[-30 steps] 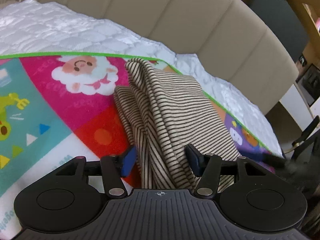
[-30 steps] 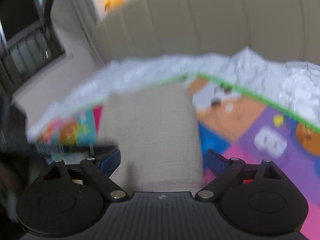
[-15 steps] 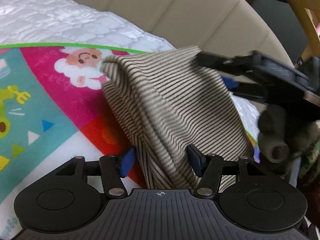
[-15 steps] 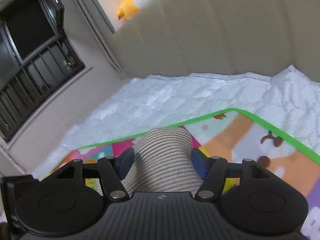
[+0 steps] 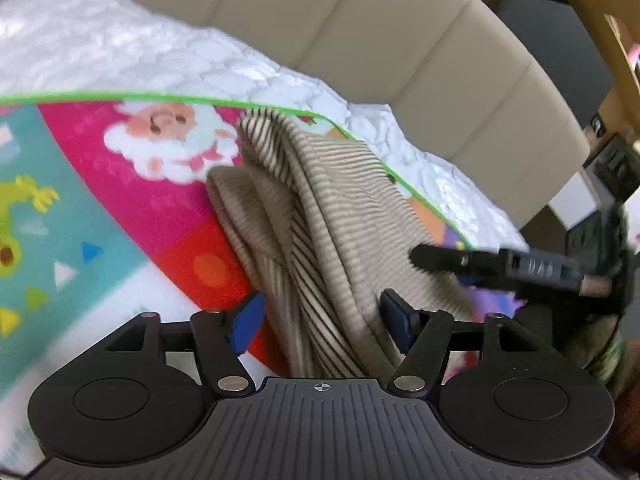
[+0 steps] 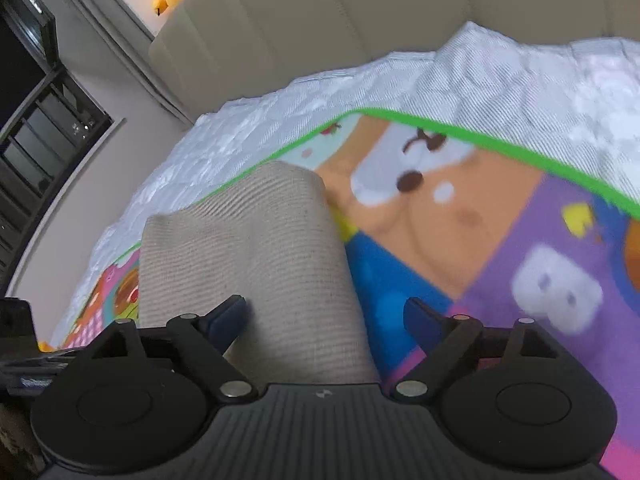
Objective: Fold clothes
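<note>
Striped garment (image 5: 332,216) lies folded on the colourful play mat (image 5: 100,200) spread over the bed, its long axis running from near to far; its near end sits between the spreading jaws of the left hand-held gripper (image 5: 322,318), pads clear of the cloth; the right hand-held gripper (image 6: 324,316) is likewise letting go, jaws widening, the garment's right edge between them; both hands are about equally near.
</note>
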Demonstrator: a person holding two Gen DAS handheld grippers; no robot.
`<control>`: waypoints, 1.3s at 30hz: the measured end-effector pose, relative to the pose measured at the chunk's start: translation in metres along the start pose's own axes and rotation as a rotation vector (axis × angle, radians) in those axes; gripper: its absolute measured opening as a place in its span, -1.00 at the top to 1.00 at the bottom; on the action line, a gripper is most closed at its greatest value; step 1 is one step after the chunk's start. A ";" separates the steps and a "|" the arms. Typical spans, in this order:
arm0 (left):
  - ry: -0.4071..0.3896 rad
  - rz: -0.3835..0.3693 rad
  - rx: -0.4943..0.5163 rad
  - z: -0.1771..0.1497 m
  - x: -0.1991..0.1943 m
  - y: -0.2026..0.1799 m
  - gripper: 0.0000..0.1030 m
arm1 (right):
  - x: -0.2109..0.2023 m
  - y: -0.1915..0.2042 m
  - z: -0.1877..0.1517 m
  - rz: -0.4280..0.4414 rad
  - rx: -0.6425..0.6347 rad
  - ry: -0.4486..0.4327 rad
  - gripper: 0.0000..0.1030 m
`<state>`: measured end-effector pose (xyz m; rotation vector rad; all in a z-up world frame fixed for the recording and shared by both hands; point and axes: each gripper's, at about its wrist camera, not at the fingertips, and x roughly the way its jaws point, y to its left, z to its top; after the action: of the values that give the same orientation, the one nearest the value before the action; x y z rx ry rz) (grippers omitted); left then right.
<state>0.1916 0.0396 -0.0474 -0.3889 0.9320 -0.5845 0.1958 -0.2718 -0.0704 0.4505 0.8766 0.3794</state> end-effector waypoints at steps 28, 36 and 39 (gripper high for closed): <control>-0.170 0.125 -0.020 0.073 0.018 0.093 -0.40 | 0.126 0.091 0.061 -0.001 -0.110 -0.102 -0.55; -0.144 0.108 -0.041 0.073 0.025 0.097 -0.51 | 0.104 0.096 0.046 -0.037 -0.185 -0.110 -0.57; -0.145 0.103 -0.048 0.073 0.025 0.099 -0.51 | 0.099 0.119 0.068 -0.102 -0.326 -0.184 -0.57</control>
<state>0.2934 0.1059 -0.0775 -0.4186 0.8228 -0.4350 0.2921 -0.1379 -0.0341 0.1359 0.6414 0.3728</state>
